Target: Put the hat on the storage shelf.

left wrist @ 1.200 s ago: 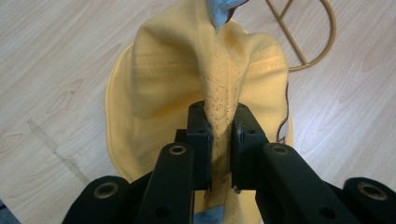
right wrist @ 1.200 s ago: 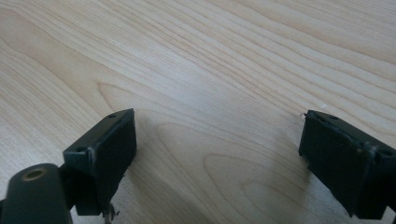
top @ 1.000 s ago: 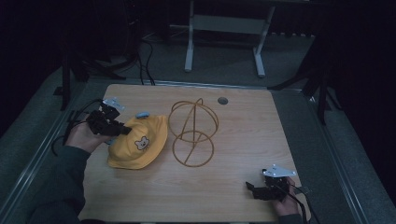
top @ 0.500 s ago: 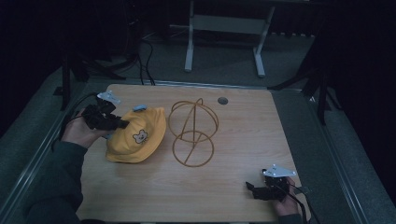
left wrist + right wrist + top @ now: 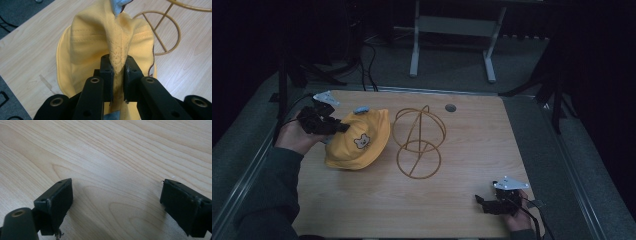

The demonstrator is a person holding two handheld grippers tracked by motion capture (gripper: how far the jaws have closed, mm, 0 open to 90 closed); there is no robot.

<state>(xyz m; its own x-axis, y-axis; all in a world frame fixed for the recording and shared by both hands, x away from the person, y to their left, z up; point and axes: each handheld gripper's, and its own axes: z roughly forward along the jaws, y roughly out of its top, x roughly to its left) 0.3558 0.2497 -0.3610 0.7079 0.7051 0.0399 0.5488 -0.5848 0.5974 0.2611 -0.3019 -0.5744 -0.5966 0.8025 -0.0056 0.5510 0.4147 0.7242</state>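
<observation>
Hat (image 5: pixel 110 42) seam pinched in left claw (image 5: pixel 117 67); right claw (image 5: pixel 116 202) wide over bare table (image 5: pixel 125 150)

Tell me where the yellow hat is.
In the high view, the yellow hat sits left of centre on the table, beside the wire stand, pinched by the left hand-held gripper.

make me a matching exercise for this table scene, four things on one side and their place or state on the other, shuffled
Things:
1. left gripper
2. right gripper
3. yellow hat
4. gold wire stand

Places or states:
A. jaws open above bare wood
B. stands on the table right of the hat
C. pinched by a fold, bear patch on it
D. shut on yellow fabric

Pairs: 1-D, 2-A, 3-C, 4-B
</observation>
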